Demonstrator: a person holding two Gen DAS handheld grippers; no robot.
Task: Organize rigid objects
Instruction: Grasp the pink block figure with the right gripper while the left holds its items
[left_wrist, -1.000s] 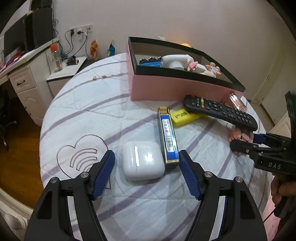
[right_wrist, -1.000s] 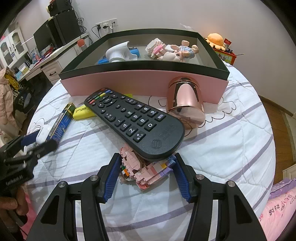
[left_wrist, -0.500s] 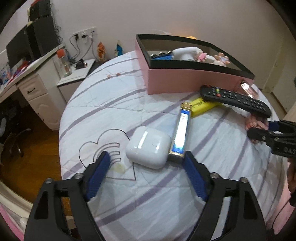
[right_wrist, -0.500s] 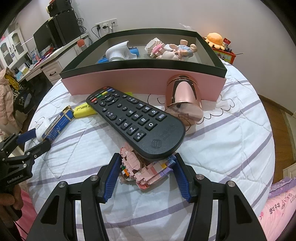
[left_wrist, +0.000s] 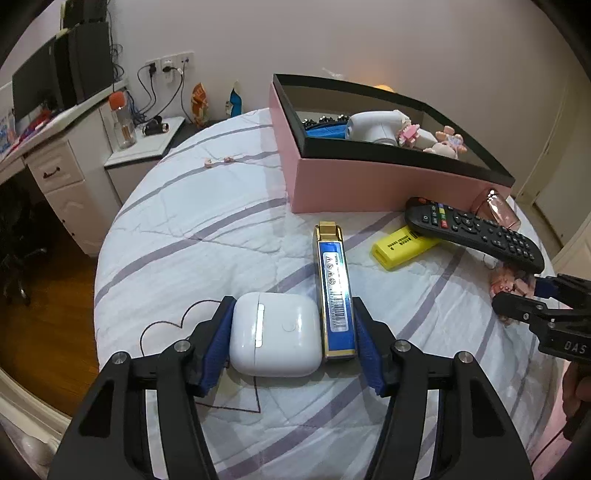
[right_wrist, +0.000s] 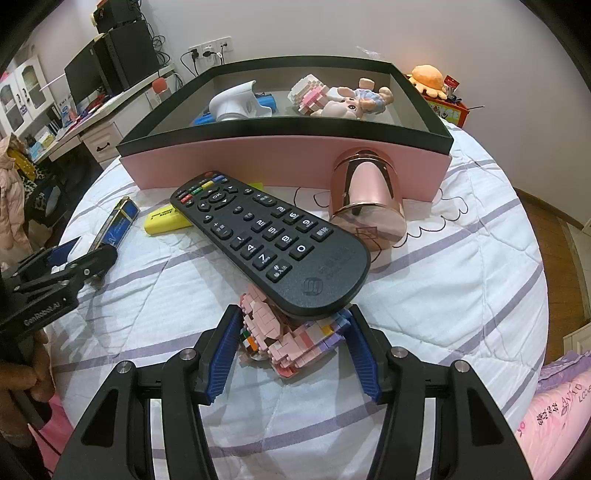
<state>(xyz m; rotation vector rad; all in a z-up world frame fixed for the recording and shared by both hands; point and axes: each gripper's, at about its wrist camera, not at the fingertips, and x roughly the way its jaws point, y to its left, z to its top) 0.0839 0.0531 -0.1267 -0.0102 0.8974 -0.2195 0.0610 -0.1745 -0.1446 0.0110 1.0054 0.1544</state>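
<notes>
**Left claw.** The left claw (left_wrist: 291, 343) is closing. A second ago its jaws stood clear of the white earbud case (left_wrist: 275, 332) and the blue-and-gold bar (left_wrist: 334, 291), then spread wider; now the blue pads (left_wrist: 218, 343) appear to meet the outer sides of the pair, one on the case and the other on the bar. Both items lie side by side, touching, on the near part of the desk (left_wrist: 207, 236). Two items are caught in one bite, so the grip is judged uncertain: the slim bar may slip free when the pair is lifted.

**Centre of the desk.** The yellow block (left_wrist: 399, 247) lies partly under the head of the remote control (right_wrist: 269, 236). Neither has moved.

**Right claw.** The right claw (right_wrist: 291, 350) has not changed. Its jaws sit half closed around the pink brick figure (right_wrist: 284, 339), and the pads appear to press on its sides. The tail of the remote control rests on top of the figure, so lifting is likely to tip the remote.

**Destination.** The pink box (left_wrist: 369, 181) stands at the far side and already holds several items. The rose-gold cup (right_wrist: 365, 199) lies on its side against the box wall, not yet stowed.
</notes>
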